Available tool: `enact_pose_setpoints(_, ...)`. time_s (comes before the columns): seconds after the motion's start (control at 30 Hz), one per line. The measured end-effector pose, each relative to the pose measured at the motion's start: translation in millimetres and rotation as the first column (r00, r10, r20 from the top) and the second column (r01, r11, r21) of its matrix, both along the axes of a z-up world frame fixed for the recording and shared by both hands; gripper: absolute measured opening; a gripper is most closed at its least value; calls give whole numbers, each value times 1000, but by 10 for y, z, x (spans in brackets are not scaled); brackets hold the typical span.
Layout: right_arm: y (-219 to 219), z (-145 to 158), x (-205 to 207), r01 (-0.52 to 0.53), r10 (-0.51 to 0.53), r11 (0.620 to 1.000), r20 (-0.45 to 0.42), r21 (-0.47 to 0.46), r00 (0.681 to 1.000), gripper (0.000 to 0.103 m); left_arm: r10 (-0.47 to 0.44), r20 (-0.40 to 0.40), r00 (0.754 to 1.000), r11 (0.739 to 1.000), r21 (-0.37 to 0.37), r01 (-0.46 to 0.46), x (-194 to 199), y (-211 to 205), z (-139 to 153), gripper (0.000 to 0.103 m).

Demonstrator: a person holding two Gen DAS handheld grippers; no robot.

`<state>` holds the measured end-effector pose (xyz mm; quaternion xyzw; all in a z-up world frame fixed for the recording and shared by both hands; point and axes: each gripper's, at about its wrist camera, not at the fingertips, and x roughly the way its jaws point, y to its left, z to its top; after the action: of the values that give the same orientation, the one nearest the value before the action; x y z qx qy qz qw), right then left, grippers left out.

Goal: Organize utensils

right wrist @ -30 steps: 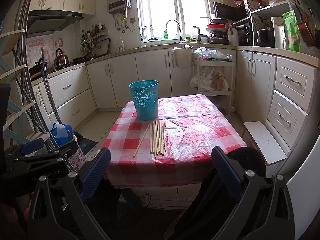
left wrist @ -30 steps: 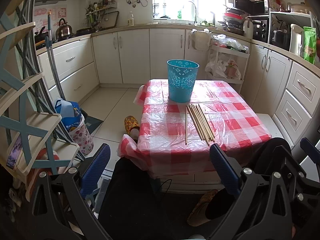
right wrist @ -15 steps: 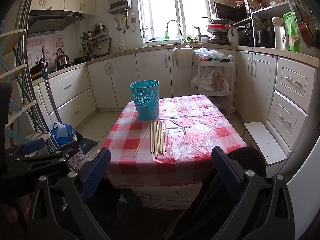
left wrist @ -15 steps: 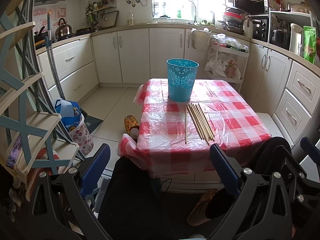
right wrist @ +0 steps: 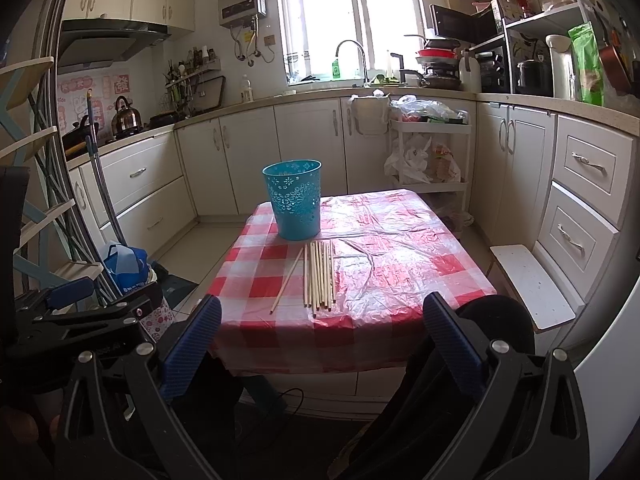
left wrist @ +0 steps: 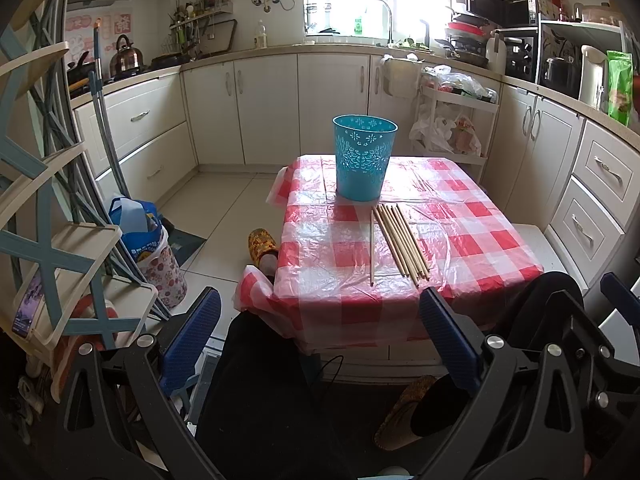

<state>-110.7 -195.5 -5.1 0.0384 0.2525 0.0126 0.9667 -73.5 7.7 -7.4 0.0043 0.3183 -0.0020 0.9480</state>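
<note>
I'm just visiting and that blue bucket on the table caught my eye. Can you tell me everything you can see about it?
The blue bucket is a small turquoise bin that looks like plastic, wider at the rim than at the base, with flower-shaped cut-outs around its wall. It stands upright on the red-and-white checked tablecloth, toward the far side of the table. What is inside cannot be seen. A row of wooden sticks lies on the cloth just in front of it, with their far ends close to its base; whether they touch is unclear. Nothing holds it.

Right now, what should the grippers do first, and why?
Probably bring the right hand-held gripper forward to the chopsticks. Both it and the left hand-held gripper are open and empty, short of the table, and the chopsticks lie flat beside the blue bucket.
</note>
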Motion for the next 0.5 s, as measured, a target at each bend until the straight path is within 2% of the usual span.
enact_pose_setpoints(0.23, 19, -20, 24, -4, 4, 1000, -10, 5, 1000, 97, -2, -9, 1000, 1000, -1, 2, -15, 2, -46, 95)
enact_pose_setpoints(0.5, 10, -73, 238, -24, 25, 1000, -46, 15, 999, 97, -18, -50, 999, 1000, -25, 17, 237, 43, -139, 95)
